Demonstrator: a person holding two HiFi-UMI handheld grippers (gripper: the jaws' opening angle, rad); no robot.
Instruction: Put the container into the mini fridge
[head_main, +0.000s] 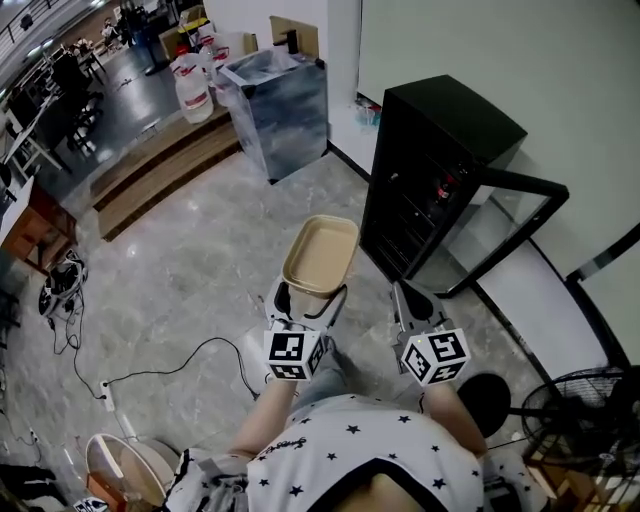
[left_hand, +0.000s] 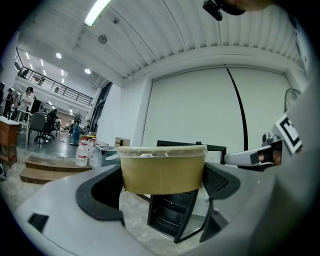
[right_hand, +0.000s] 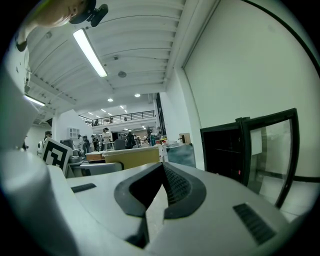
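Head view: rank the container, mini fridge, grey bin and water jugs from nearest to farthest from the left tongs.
1. Container: gripped in the left tongs.
2. Mini fridge: front right, door open.
3. Grey bin: farther ahead, near the wall.
4. Water jugs: farthest, ahead to the left.

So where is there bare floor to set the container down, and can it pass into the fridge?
Bare floor lies between the steps, the grey box and the mini fridge, just ahead of the held container. The fridge door stands open, leaving its front passable. Crowded: the cables at left, the fan at lower right.
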